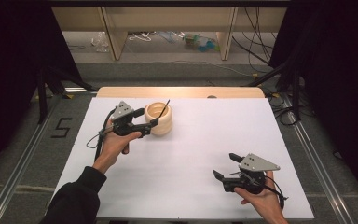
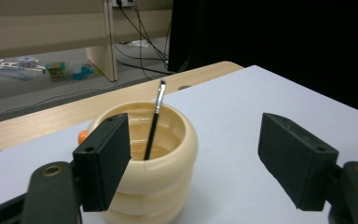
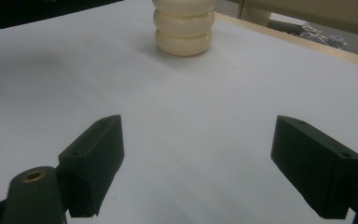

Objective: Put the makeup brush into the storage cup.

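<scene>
A cream ribbed cup [image 1: 161,119] stands at the far left-middle of the white table [image 1: 191,154]. A thin black brush [image 1: 165,108] leans inside it with its tip up. My left gripper [image 1: 148,118] is level with the cup's left side, jaws open. In the left gripper view the cup [image 2: 163,163] and the brush [image 2: 154,123] sit just beyond the open left gripper [image 2: 196,140], and nothing is between the pads. My right gripper [image 1: 226,165] rests open and empty near the front right. From the right gripper [image 3: 198,144] the cup [image 3: 183,25] stands far off.
A small orange thing [image 2: 82,136] peeks out behind the cup. A wooden strip [image 1: 182,92] edges the table's far side. Beyond it are table legs, cables and clutter on the floor [image 1: 196,42]. Dark stands flank both sides.
</scene>
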A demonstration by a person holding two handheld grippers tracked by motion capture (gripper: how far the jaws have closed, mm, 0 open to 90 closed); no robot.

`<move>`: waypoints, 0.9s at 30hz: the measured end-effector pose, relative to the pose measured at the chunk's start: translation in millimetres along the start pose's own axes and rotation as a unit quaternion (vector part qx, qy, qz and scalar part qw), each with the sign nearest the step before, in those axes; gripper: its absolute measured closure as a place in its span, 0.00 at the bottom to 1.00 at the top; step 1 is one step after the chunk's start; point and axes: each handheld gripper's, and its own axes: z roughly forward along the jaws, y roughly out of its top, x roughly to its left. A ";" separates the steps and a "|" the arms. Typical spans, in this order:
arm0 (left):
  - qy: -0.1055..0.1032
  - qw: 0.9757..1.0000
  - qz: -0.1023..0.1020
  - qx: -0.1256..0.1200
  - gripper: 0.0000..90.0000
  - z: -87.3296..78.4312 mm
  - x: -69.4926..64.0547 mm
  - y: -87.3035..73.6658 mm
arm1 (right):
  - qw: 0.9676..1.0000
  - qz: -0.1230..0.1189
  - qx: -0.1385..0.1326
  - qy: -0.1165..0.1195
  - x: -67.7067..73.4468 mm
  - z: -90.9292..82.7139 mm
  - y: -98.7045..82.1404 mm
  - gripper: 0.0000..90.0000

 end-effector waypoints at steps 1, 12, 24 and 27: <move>-0.004 1.000 -0.003 -0.002 0.27 -1.2 -1.0 -1.4 | 1.000 -0.001 0.001 -0.002 -0.4 0.2 -0.2 0.20; -0.017 1.000 0.009 -0.016 0.23 -19.3 -9.0 -6.9 | 1.000 -0.002 -0.002 0.002 0.4 0.5 0.2 0.20; -0.021 1.000 0.010 -0.007 0.21 -27.9 -11.5 -21.3 | 1.000 0.002 0.009 0.003 0.9 -2.1 1.4 0.20; -0.023 1.000 0.013 -0.007 0.21 -31.0 -11.2 -24.8 | 1.000 -0.002 -0.002 0.002 0.8 -0.9 1.1 0.20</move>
